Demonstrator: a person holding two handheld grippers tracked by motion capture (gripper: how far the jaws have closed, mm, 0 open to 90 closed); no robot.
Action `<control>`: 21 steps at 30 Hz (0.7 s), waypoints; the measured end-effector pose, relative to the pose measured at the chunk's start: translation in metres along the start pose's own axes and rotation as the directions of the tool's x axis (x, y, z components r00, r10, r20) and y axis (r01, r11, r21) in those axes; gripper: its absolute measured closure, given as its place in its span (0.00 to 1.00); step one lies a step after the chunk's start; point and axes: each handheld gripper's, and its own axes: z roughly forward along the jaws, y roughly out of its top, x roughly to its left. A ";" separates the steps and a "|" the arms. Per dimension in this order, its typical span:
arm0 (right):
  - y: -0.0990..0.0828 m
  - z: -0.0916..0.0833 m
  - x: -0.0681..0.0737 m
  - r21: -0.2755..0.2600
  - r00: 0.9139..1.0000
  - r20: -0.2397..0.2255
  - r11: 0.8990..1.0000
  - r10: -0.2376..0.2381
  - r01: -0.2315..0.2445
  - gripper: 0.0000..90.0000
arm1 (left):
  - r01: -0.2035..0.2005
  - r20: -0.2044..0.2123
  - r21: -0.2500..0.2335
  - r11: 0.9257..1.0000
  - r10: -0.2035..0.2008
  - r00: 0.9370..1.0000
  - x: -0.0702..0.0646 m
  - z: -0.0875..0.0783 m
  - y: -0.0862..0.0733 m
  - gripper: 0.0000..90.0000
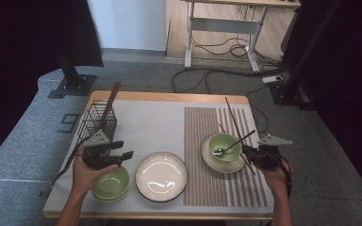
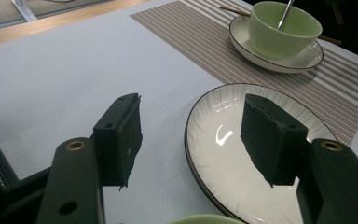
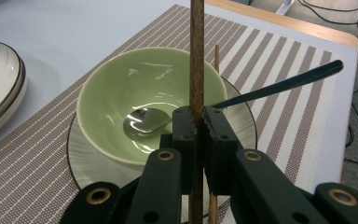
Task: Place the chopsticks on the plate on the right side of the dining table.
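Your right gripper (image 3: 196,122) is clamping a long brown wooden chopstick (image 3: 196,56) between its jaws, and the stick is running straight out ahead of them, passing over the pale green ceramic bowl (image 3: 116,93) on its white saucer (image 1: 233,165) on the striped placemat (image 1: 202,188), beside a second chopstick (image 3: 216,58) lying on the saucer's far rim. In the high view its long axis is pointing toward the table's far edge. Your left gripper (image 2: 191,135) is hovering with jaws wide apart and empty over the white ribbed plate (image 2: 223,177), so the right hand is the nearer.
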 end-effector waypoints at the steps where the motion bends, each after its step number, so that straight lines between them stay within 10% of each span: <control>1: 0.000 0.000 0.000 0.000 1.000 0.002 1.000 0.002 -0.002 0.94 | -0.001 -0.001 0.001 1.000 0.001 1.000 0.000 0.000 0.000 0.42; 8: -0.004 -0.001 -0.009 -0.003 0.999 0.021 1.000 0.029 -0.029 0.94 | 0.009 0.053 -0.018 1.000 -0.008 0.999 -0.001 -0.001 0.001 0.42; 21: -0.012 -0.005 -0.020 -0.001 0.996 0.046 0.997 0.071 -0.072 0.94 | 0.000 0.031 -0.007 1.000 0.000 1.000 -0.001 -0.002 0.000 0.42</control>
